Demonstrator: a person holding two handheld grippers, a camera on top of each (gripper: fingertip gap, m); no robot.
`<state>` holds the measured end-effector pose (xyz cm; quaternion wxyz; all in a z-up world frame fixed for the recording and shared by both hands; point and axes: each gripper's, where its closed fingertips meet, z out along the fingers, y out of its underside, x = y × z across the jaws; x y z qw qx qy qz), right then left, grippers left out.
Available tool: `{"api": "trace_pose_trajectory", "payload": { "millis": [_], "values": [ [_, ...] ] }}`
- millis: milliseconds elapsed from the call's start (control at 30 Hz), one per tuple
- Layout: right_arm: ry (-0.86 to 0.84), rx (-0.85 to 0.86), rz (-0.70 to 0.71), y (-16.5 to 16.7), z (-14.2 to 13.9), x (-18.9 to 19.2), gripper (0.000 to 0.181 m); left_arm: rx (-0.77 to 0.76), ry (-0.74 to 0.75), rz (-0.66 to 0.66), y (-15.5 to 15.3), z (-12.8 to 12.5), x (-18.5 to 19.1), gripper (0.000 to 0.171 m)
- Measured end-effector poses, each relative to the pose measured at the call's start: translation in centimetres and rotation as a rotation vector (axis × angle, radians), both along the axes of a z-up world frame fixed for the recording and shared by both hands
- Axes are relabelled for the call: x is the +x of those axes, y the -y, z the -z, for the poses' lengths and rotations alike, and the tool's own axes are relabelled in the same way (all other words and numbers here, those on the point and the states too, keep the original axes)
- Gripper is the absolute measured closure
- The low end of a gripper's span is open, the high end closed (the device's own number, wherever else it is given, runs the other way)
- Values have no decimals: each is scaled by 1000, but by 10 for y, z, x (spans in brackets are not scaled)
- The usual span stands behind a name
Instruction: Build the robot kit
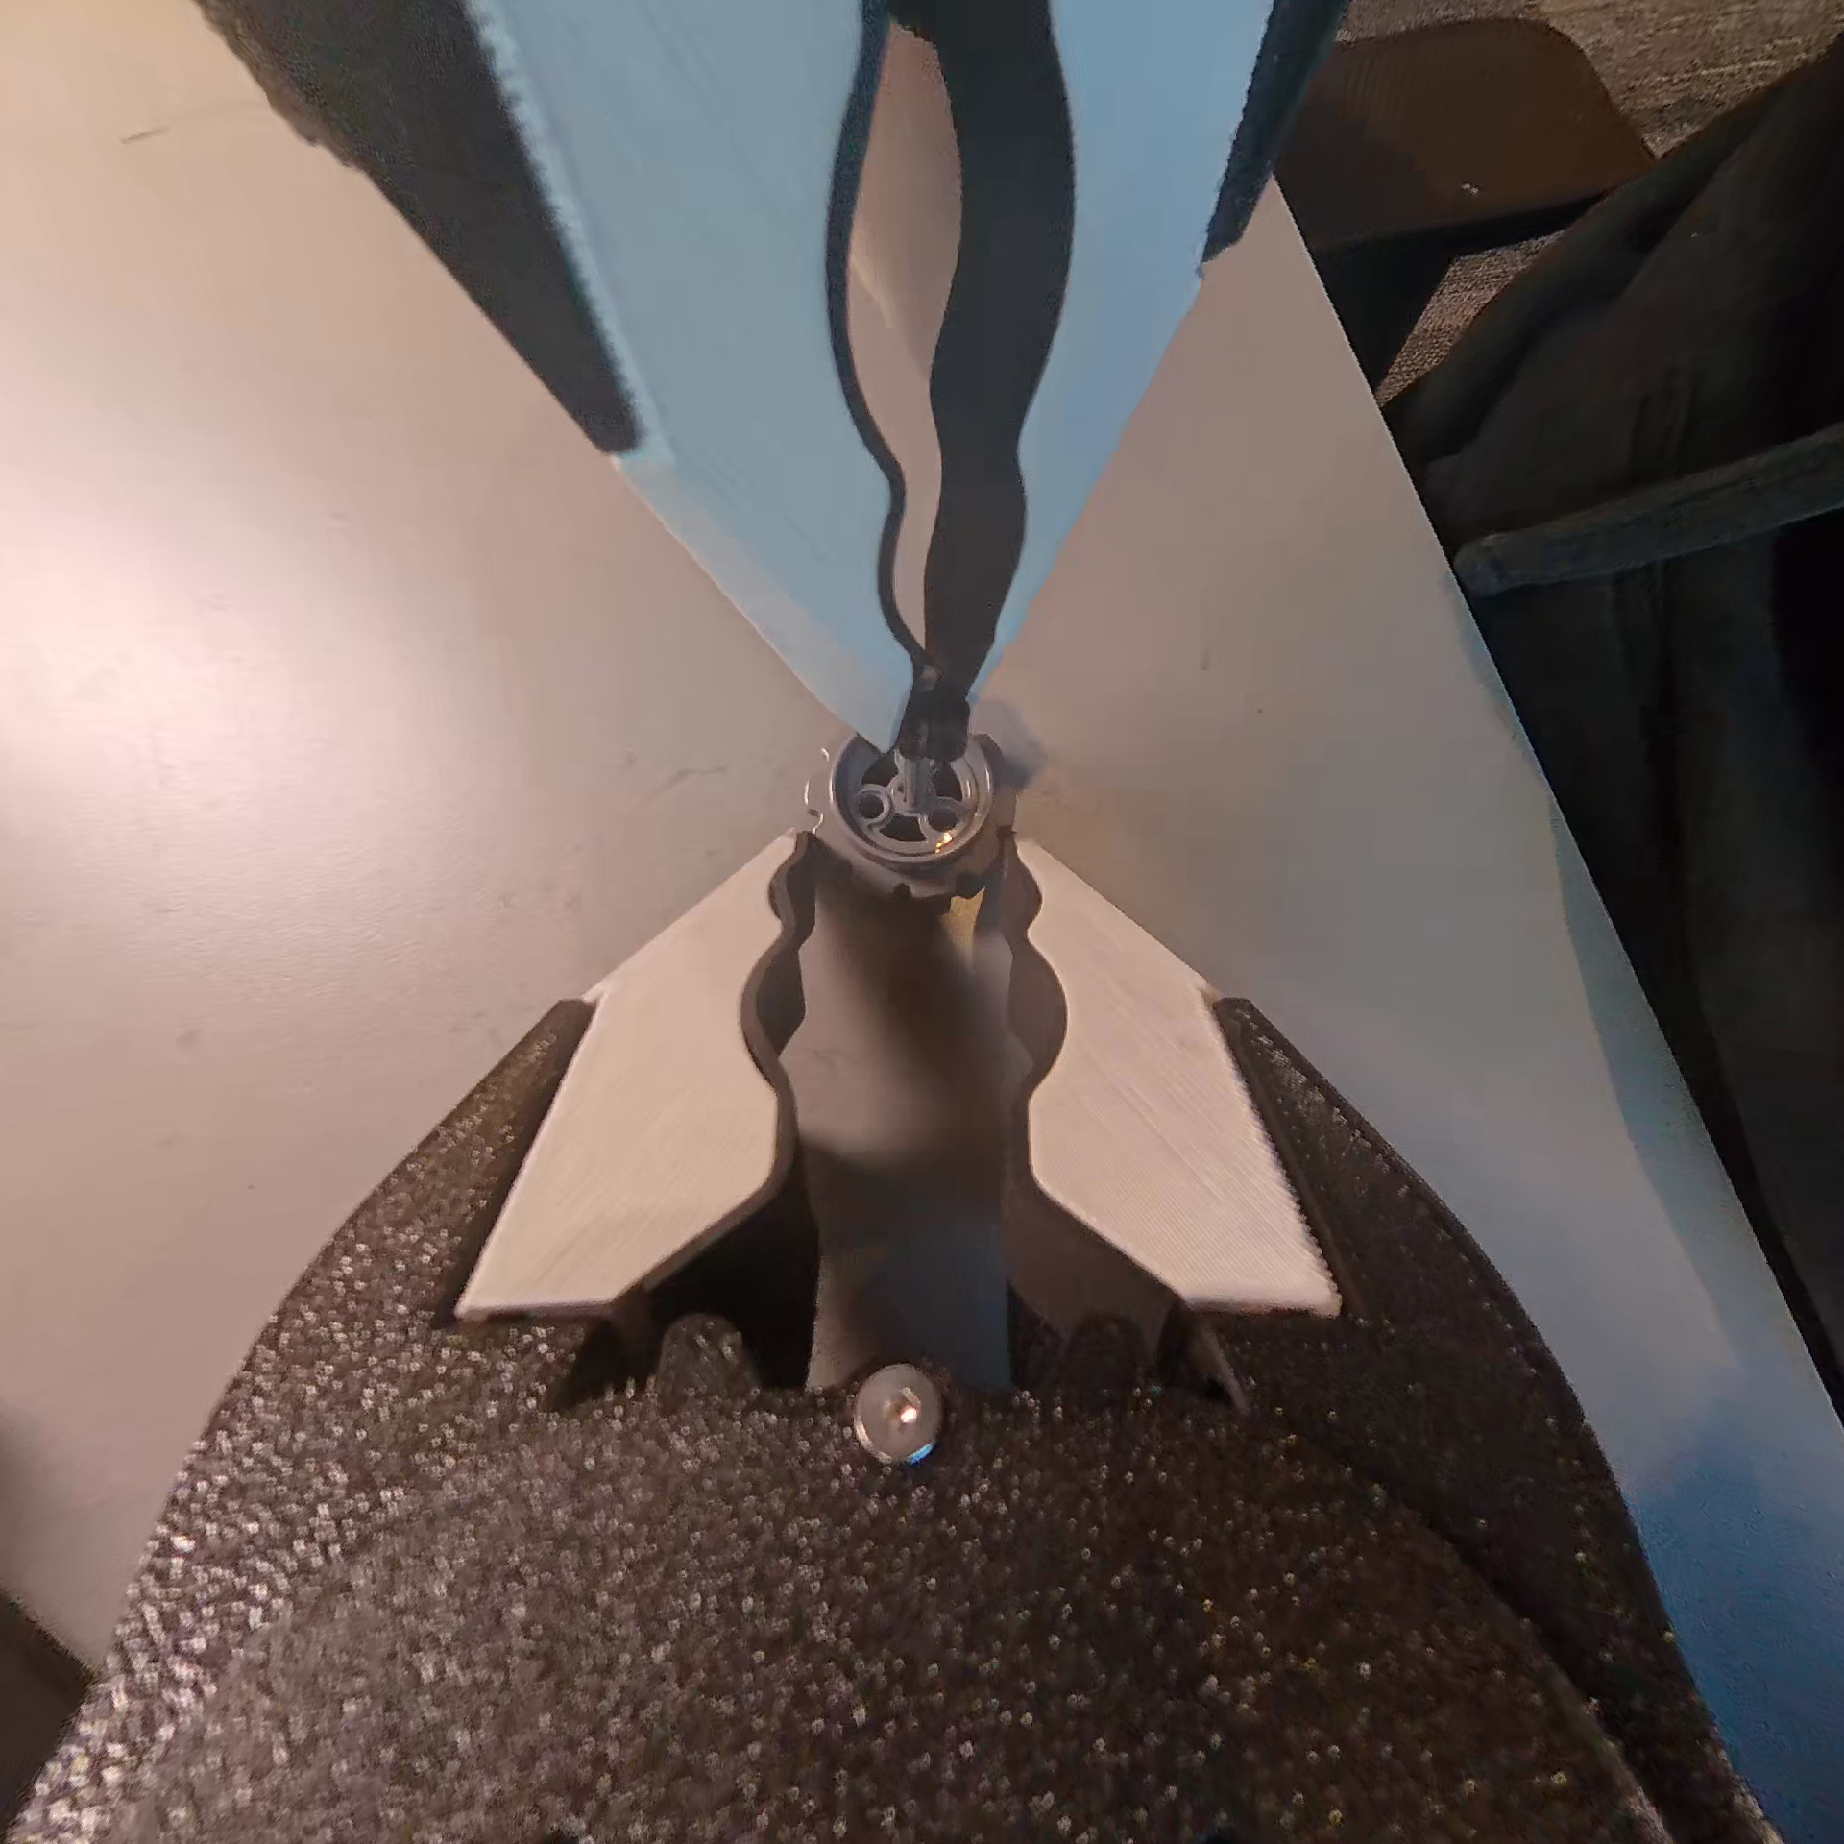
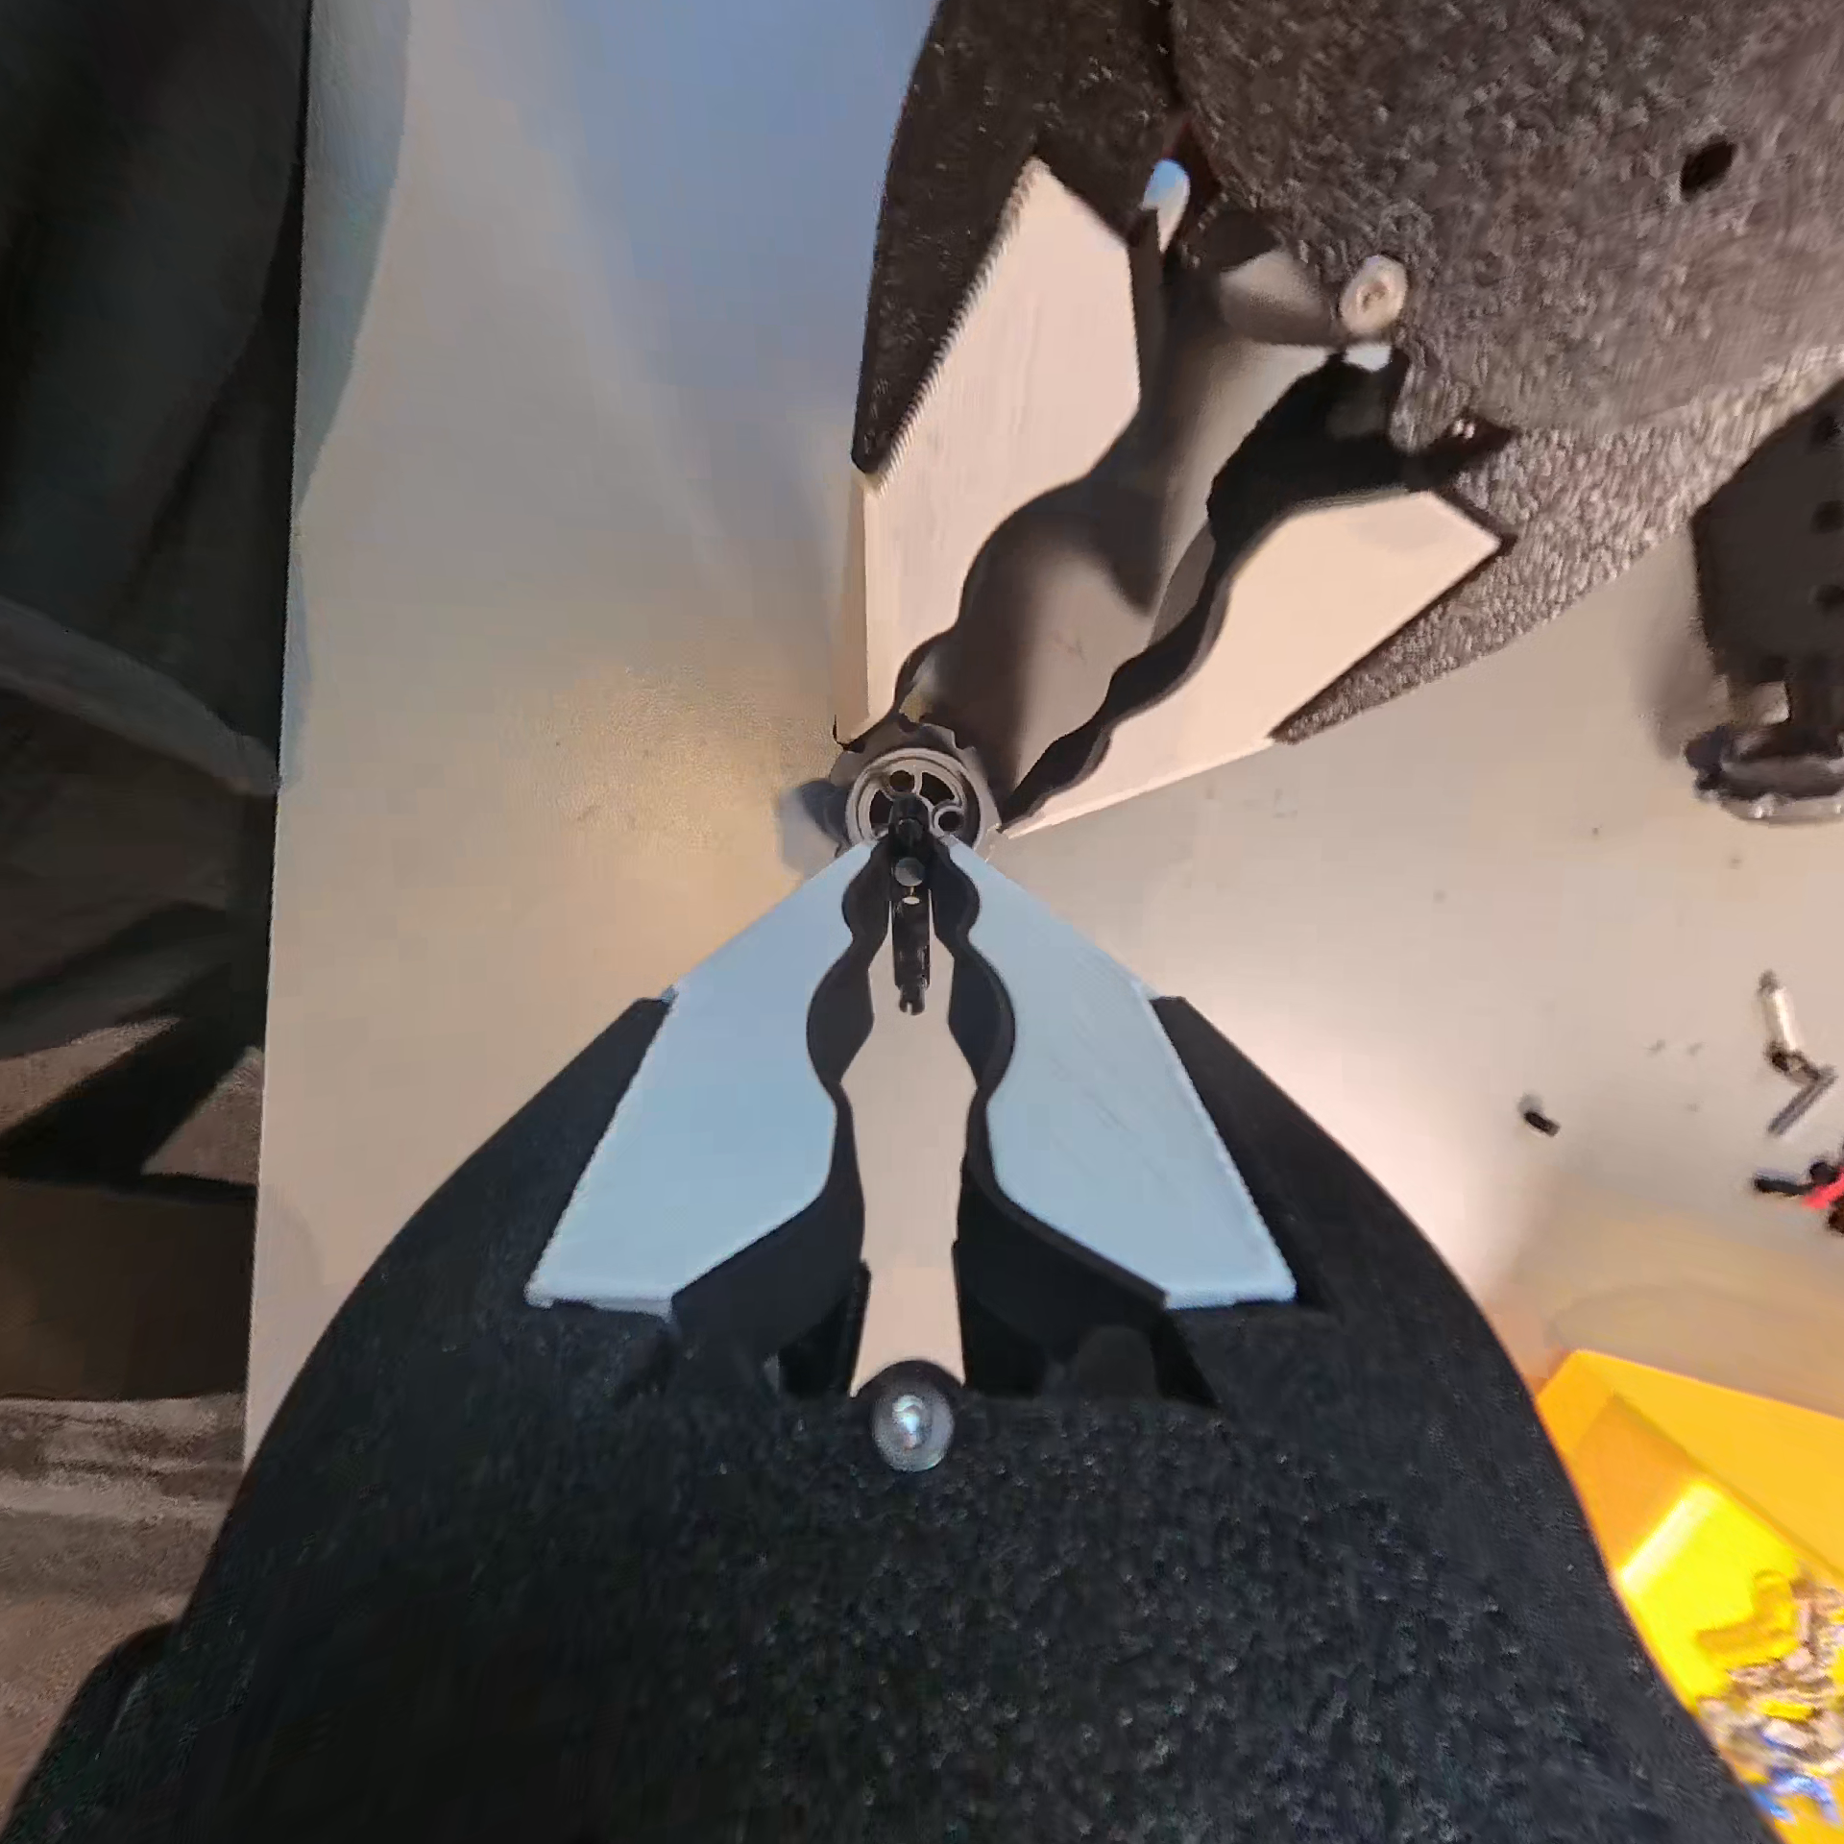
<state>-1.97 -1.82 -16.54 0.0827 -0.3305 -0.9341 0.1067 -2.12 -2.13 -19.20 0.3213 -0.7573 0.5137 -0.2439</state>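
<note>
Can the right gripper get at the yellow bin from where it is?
Probably not right away. The right gripper is shut on a thin black pin at the small wheel the left gripper holds. The yellow bin sits off to its side, nothing between.

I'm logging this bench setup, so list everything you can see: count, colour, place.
Wheel: one, grey hub with spokes and dark toothed rim, above the table, gripped at the left gripper's tips.
Pin piece: one, black, thin, between the right gripper's tips, its end at the wheel's hub.
Table: one, white, beneath both grippers.
Bin: one, yellow, lower right, holding mixed small parts.
Loose small parts: several, grey, black and red, on the table at right.
Left gripper: one, white fingers, black body, shut on the wheel.
Right gripper: one, white fingers, black body, shut on the pin piece.
</note>
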Motion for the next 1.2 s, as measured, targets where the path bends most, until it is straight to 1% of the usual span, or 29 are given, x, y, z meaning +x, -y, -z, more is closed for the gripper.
{"api": "trace_pose_trajectory", "payload": {
  "millis": [200,367,533,800,1000,1200],
  "values": [
    [38,23,-20,-1,0,0,175,-11,6,-5,0,0,0,137],
    [75,59,-7,-5,2,3,175,-15,9,-9,0,0,0,138],
    [85,107,-49,-5,1,3,175,-28,18,-9,1,-1,-1,138],
    [99,129,-80,-3,1,1,175,-23,10,-8,1,-1,-1,138],
    [138,197,-122,-10,6,5,175,-26,12,-9,1,-1,-1,137],
    [170,228,-157,-12,5,5,175,-46,29,-14,1,-2,-1,137]
  ]
}}
